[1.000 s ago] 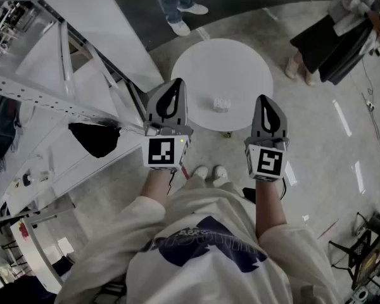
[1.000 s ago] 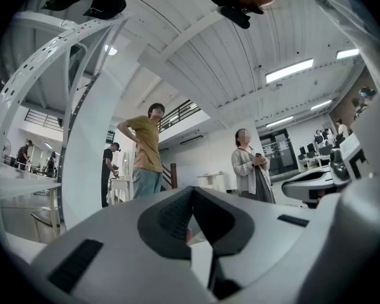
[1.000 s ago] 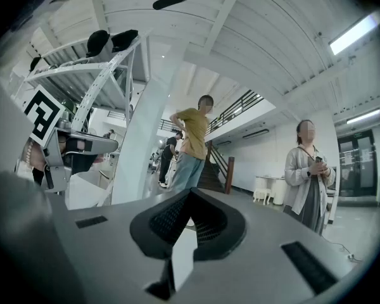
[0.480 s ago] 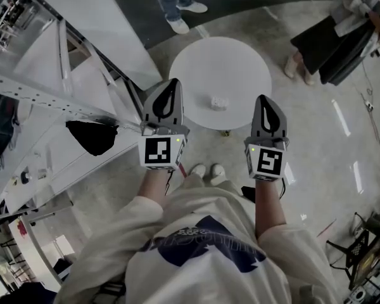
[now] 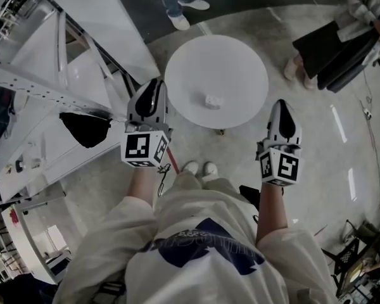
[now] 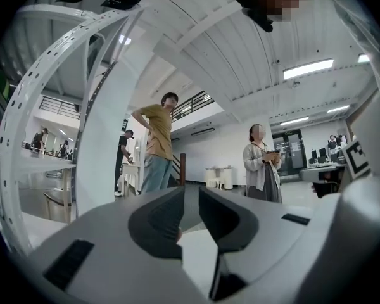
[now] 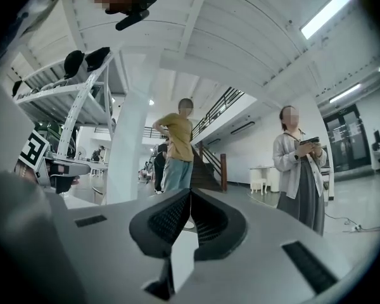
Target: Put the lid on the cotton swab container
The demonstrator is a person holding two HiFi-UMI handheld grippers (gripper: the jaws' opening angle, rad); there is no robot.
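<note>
A small whitish container (image 5: 213, 101) stands on the round white table (image 5: 240, 62) in the head view; its lid cannot be made out. My left gripper (image 5: 153, 85) hangs in the air at the table's left edge, well short of the container. Its jaws are opening, with a narrow gap and nothing between them in the left gripper view (image 6: 191, 192). My right gripper (image 5: 282, 105) is off the table's right side, over the floor. Its jaws meet, empty, in the right gripper view (image 7: 190, 196).
A white metal rack (image 5: 57, 75) with a black object (image 5: 85, 129) runs along the left. One person's feet (image 5: 180, 12) stand beyond the table, and another person in a dark skirt (image 5: 342, 46) stands at the upper right. The wearer's shoes (image 5: 199, 168) are just below the table.
Both grippers have moved apart: the left one out to the left, the right one to the right and nearer the body. The container has not moved.
</note>
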